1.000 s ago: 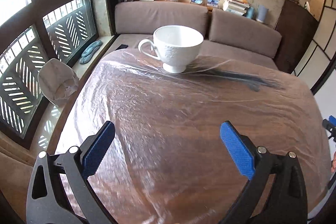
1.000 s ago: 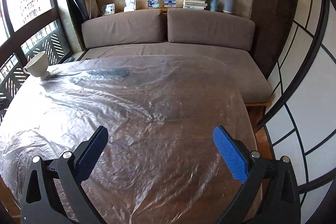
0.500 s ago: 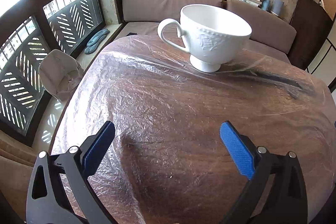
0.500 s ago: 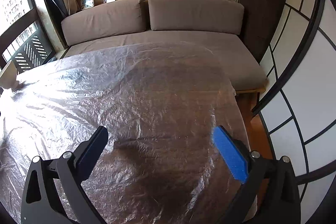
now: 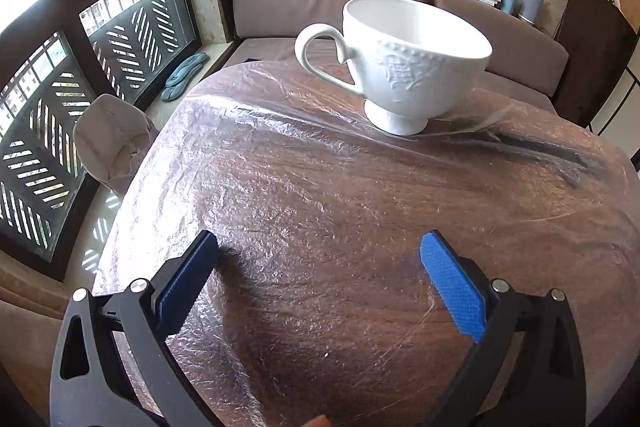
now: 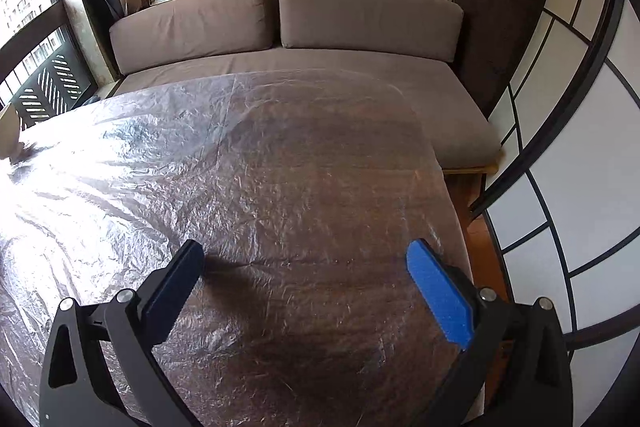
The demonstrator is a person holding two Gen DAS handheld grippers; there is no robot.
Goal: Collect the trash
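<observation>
A thin clear plastic sheet lies crinkled over the whole dark wooden table; it also shows in the right wrist view. A white footed teacup stands upright on the sheet at the far side. My left gripper is open and empty, low over the sheet, with the cup ahead and slightly right. My right gripper is open and empty, low over the sheet near the table's right edge.
A brown sofa runs behind the table. A window with dark lattice and a grey chair back are at the left. A dark cabinet and sliding screen panels stand at the right.
My left gripper has moved forward, so the cup looms larger and closer. My right gripper has swung right and lower toward the table's right edge; the cup has left its view.
</observation>
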